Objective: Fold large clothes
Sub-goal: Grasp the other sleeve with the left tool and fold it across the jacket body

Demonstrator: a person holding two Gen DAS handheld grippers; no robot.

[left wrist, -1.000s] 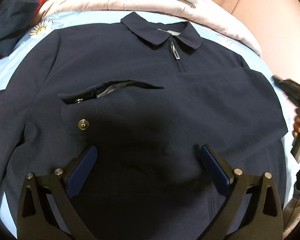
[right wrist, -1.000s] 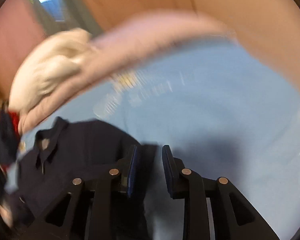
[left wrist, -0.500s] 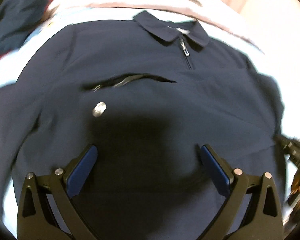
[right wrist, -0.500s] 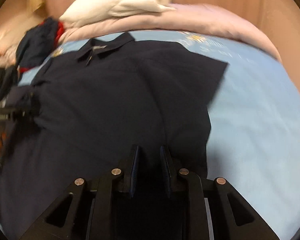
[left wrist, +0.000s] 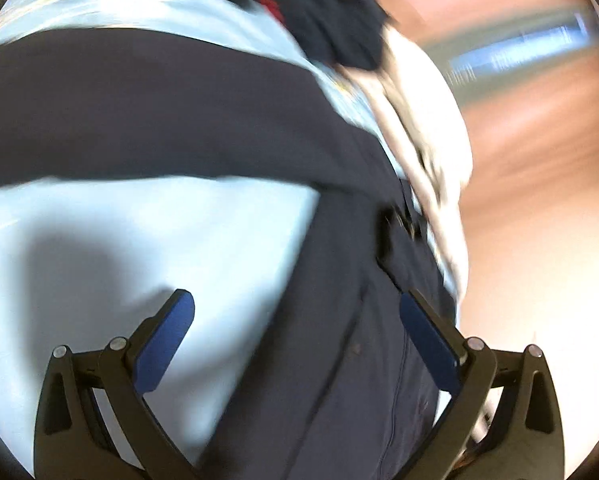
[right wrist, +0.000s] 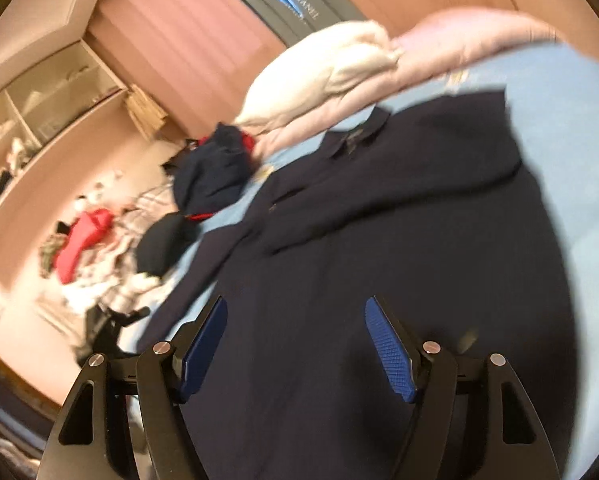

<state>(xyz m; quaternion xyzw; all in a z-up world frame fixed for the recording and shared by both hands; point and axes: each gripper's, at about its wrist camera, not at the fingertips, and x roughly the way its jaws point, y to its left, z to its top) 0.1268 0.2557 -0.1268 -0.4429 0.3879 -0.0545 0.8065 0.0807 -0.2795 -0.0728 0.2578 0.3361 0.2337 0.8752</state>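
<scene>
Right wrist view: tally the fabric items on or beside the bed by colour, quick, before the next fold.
Navy: 2, the spread jacket and a crumpled garment
White: 1, a pillow
Pink: 1, a quilt
Light blue: 1, the bedsheet
Red: 1, a garment on the floor
Total: 6

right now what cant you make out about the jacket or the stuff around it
- Navy jacket hem: right wrist view, cut off behind the right tool, whose jaws are opening, nothing between them.
- Jacket front: left wrist view, motion blur.
- Clothes pile: right wrist view, blurred, items unclear.
</scene>
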